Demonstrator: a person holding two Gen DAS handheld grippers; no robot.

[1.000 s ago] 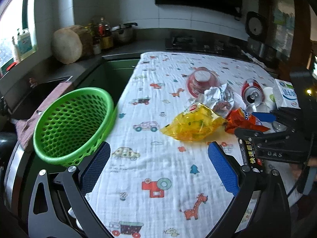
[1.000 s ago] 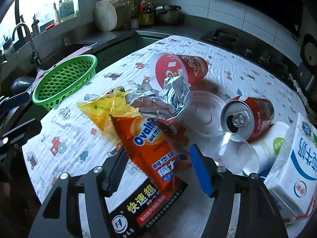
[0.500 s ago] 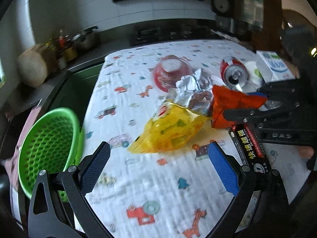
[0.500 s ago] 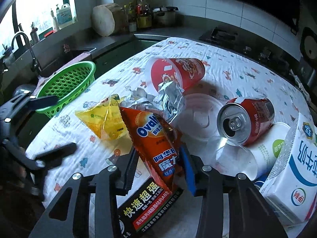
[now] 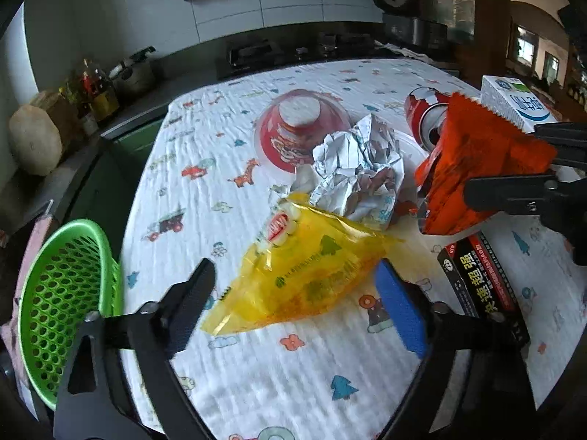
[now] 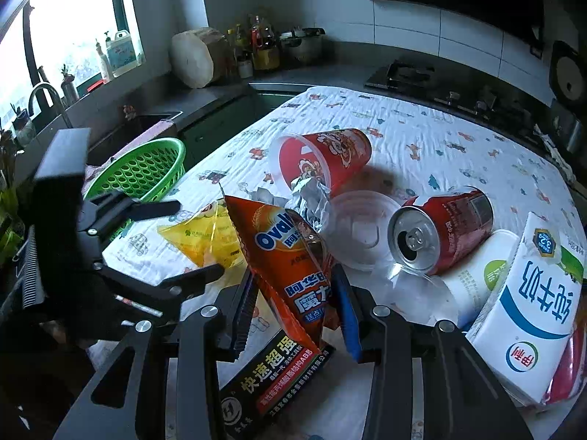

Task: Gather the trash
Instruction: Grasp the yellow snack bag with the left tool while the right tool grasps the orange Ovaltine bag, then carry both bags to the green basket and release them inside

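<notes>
My right gripper (image 6: 297, 304) is shut on an orange Ovaltine packet (image 6: 290, 256) and holds it lifted off the table; the packet also shows in the left wrist view (image 5: 480, 168). My left gripper (image 5: 297, 300) is open, its jaws on either side of a yellow wrapper (image 5: 304, 271) that lies on the cloth. The yellow wrapper also shows in the right wrist view (image 6: 198, 238). A green basket (image 5: 62, 293) stands at the table's left edge, also in the right wrist view (image 6: 143, 172).
Crumpled foil (image 5: 359, 168), a red cup (image 6: 323, 157), a red can (image 6: 440, 234), a clear lid (image 6: 359, 227), a white cup (image 6: 473, 278), a milk carton (image 6: 528, 311) and a black packet (image 6: 271, 385) lie on the patterned cloth. A counter and sink lie beyond.
My right gripper closed on the orange packet and lifted it. My left gripper moved right and forward from the basket to straddle the yellow wrapper.
</notes>
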